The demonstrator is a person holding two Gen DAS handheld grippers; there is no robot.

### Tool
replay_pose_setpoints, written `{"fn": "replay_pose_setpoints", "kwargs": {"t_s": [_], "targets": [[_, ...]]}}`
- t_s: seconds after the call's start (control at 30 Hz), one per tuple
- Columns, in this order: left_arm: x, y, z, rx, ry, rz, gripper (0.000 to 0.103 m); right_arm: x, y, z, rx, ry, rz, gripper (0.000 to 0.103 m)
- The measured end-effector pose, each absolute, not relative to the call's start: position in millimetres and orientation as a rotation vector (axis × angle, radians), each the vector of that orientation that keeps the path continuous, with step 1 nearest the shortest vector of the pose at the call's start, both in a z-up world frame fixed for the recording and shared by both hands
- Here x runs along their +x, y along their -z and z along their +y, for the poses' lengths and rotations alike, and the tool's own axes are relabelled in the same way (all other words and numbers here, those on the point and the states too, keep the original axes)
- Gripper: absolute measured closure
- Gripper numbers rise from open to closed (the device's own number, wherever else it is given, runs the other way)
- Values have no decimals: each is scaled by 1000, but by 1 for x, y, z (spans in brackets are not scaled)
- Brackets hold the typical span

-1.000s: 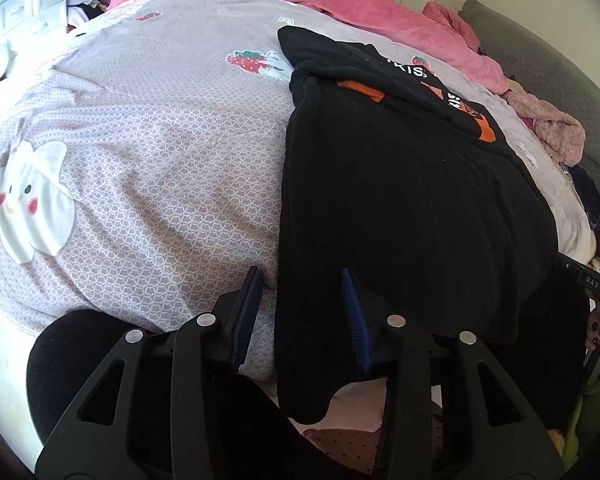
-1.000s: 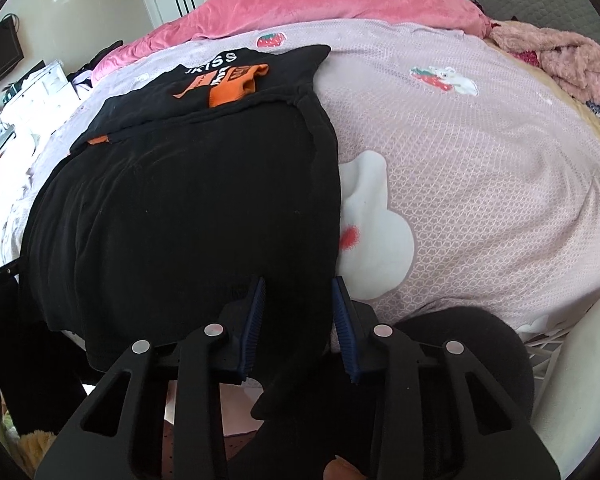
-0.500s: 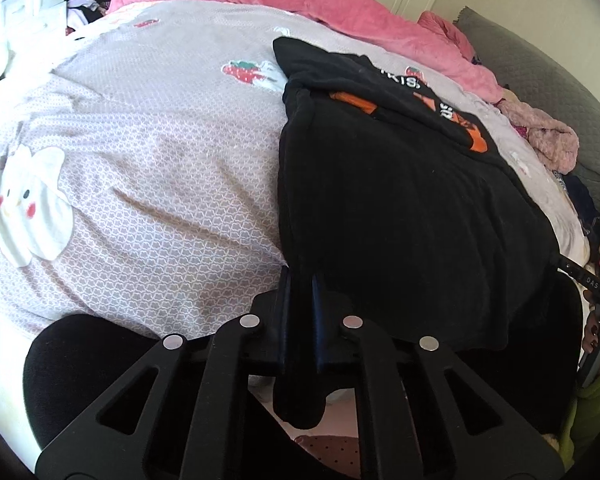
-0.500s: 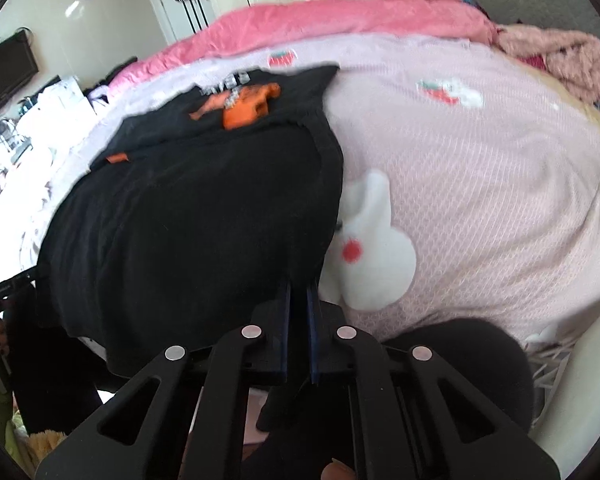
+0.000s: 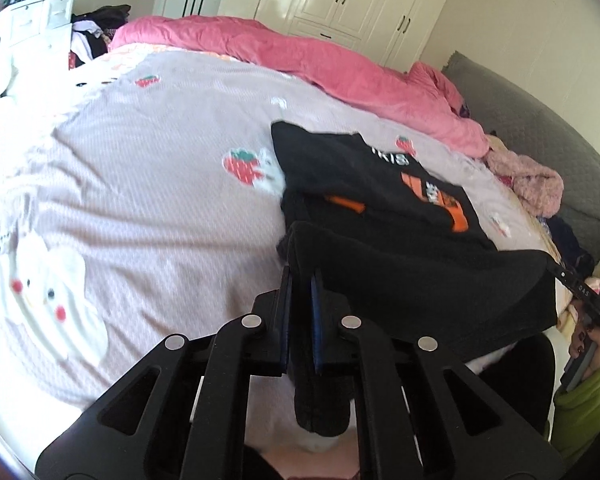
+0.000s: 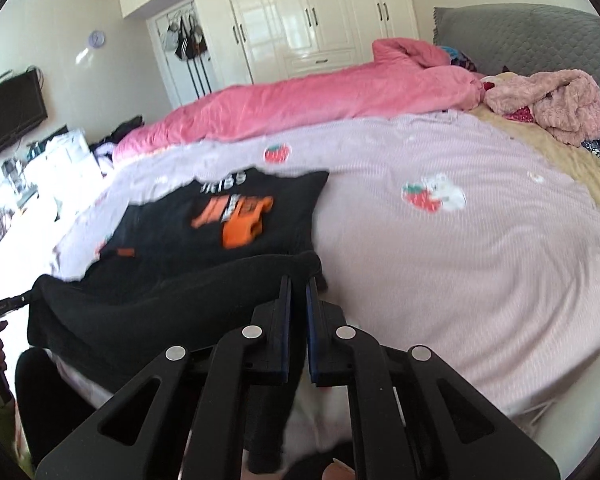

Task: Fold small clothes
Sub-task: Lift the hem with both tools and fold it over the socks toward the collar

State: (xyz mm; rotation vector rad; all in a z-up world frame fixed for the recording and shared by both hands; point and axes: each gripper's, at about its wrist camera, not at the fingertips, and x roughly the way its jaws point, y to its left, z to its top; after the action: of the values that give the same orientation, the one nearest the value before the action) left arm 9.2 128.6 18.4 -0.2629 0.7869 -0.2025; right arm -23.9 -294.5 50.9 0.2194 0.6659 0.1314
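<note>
A black T-shirt (image 5: 384,200) with orange print lies on the lilac bedspread (image 5: 160,184), its far part flat. My left gripper (image 5: 299,280) is shut on the shirt's near left corner, and black cloth hangs down between its fingers. In the right wrist view the same T-shirt (image 6: 228,216) shows its near edge lifted off the bed. My right gripper (image 6: 298,284) is shut on the near right corner. The near hem stretches raised between the two grippers, folding over the shirt's lower part.
A pink duvet (image 6: 320,92) lies bunched along the far side of the bed. A fuzzy pink garment (image 6: 556,100) sits by the grey headboard (image 5: 540,128). White wardrobes (image 6: 312,16) stand behind. A hand (image 5: 592,336) with the other gripper shows at the right edge.
Both grippers went from open astride the shirt's near hem to shut on it. Both have since risen, lifting the hem off the bed and tilting the views up toward the wardrobes.
</note>
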Motion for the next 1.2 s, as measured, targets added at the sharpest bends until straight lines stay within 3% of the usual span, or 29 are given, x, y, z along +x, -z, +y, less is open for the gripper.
{"fn": "replay_pose_setpoints", "kwargs": {"t_s": [0.43,0.5,0.57,0.63,0.87,1.13,1.2], "targets": [[57,8,123,-271,169,816,98,40,-26,-287,245,-84,735,94],[54,7,122,-265,171,810,96,40,-22,-287,262,-82,746,87],[48,4,121,-257,167,792,88,37,-19,-288,285,-82,746,82],[43,1,119,-259,170,782,79,33,-18,-289,297,-78,752,64],[23,9,114,-282,194,812,66,8,-16,-281,303,-129,771,50],[19,29,110,-317,207,869,66,-4,-1,-261,265,-187,830,50],[21,29,109,-311,204,868,76,-3,4,-256,249,-180,844,60]]}}
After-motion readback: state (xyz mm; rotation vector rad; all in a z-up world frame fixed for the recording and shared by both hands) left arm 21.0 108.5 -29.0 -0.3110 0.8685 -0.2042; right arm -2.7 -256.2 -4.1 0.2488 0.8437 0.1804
